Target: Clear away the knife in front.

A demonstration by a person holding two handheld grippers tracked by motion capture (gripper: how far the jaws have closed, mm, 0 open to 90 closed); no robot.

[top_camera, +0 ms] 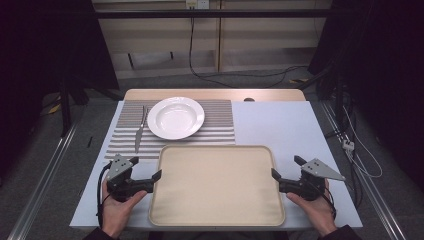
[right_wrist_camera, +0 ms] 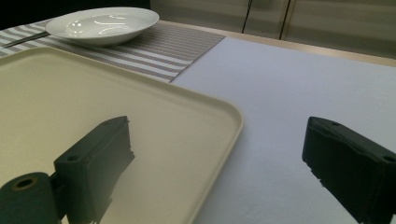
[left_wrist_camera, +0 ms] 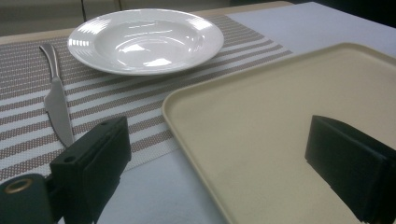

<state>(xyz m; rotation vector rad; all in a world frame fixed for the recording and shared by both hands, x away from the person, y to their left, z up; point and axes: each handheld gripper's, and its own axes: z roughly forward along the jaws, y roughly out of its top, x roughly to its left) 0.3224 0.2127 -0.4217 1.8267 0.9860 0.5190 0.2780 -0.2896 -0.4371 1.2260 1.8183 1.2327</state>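
Since both grippers sit at the sides of the beige tray (top_camera: pixel 217 185), jaws spread wide with nothing in them, I'd say the work has barely begun. Left gripper (top_camera: pixel 146 174) and right gripper (top_camera: pixel 286 169) straddle its edges; white plate (top_camera: pixel 176 117) and knife (top_camera: pixel 139 131) lie untouched on the striped mat (top_camera: pixel 220 122) behind it.

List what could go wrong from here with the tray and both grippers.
1. The left gripper and right gripper are open at opposite edges of the tray. If only one closes on the rim, the tray may tilt or swing.
2. The tray's far edge lies on the striped mat, close to the plate. A forward push may nudge the plate.
3. The knife lies loose on the mat near the left gripper and may be knocked.
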